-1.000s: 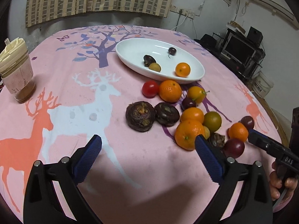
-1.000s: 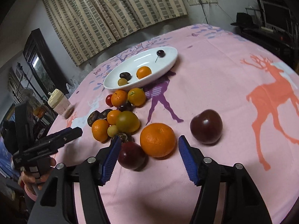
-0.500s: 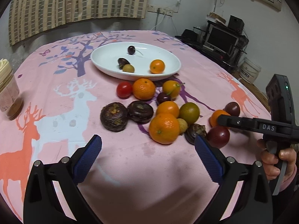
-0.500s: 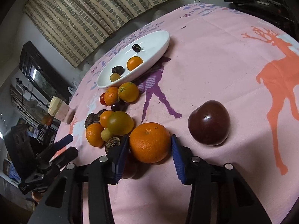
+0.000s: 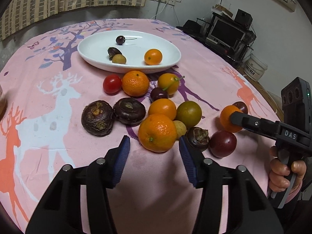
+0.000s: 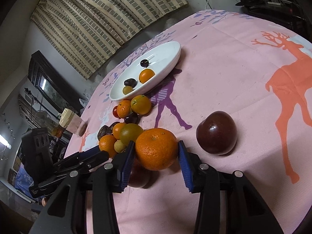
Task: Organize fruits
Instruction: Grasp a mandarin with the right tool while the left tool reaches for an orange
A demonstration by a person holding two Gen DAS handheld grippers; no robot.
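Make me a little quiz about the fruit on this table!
1. Pick one: how many fruits lie in the white dish? A) two B) four C) seven
2. True or false: the red tomato sits inside the dish.
3. Short answer: what colour is the round fruit between the fingers of the right gripper?

Key: 1 B. 2 False, it lies on the cloth beside the dish. 3 Orange.
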